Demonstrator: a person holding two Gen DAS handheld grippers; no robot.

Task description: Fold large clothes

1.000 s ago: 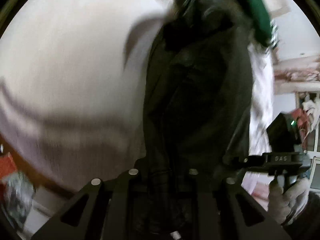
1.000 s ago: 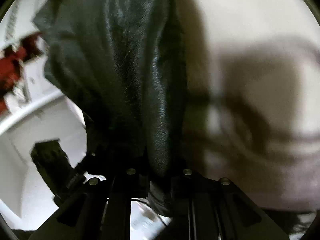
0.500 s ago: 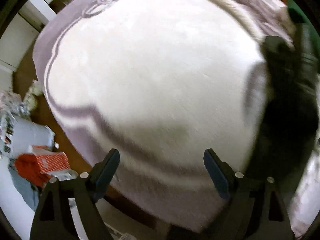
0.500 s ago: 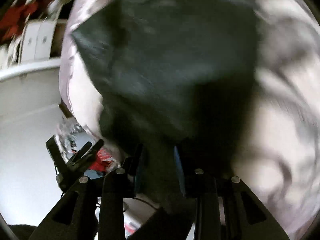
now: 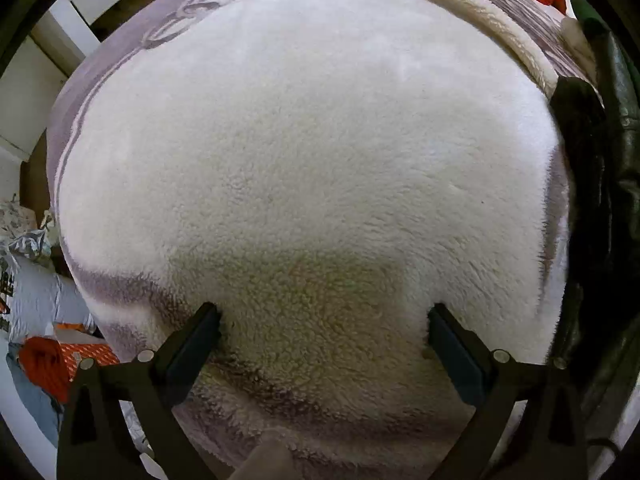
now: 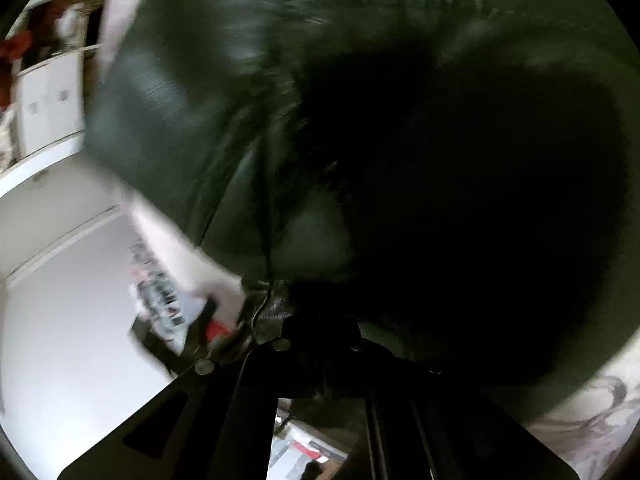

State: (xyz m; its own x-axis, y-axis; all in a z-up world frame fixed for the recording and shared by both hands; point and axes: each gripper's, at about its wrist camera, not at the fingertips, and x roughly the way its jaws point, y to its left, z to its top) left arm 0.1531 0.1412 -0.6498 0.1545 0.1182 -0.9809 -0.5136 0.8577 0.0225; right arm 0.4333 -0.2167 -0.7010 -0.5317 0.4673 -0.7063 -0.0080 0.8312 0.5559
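Left tool (image 5: pixel 322 330) hangs released, jaws wide, over the fleece blanket (image 5: pixel 304 152). Right tool (image 6: pixel 320 332) grips the jacket (image 6: pixel 280 120) edge, likely to spread it; jacket lies right.

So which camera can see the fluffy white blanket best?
The left wrist view: the white fleece blanket fills nearly all of it, sharp, under the open left gripper. The right wrist view shows only a patterned corner of it beyond the blurred black leather jacket.

Jacket (image 5: pixel 612 184) on the blanket (image 5: pixel 304 152), along its right edge
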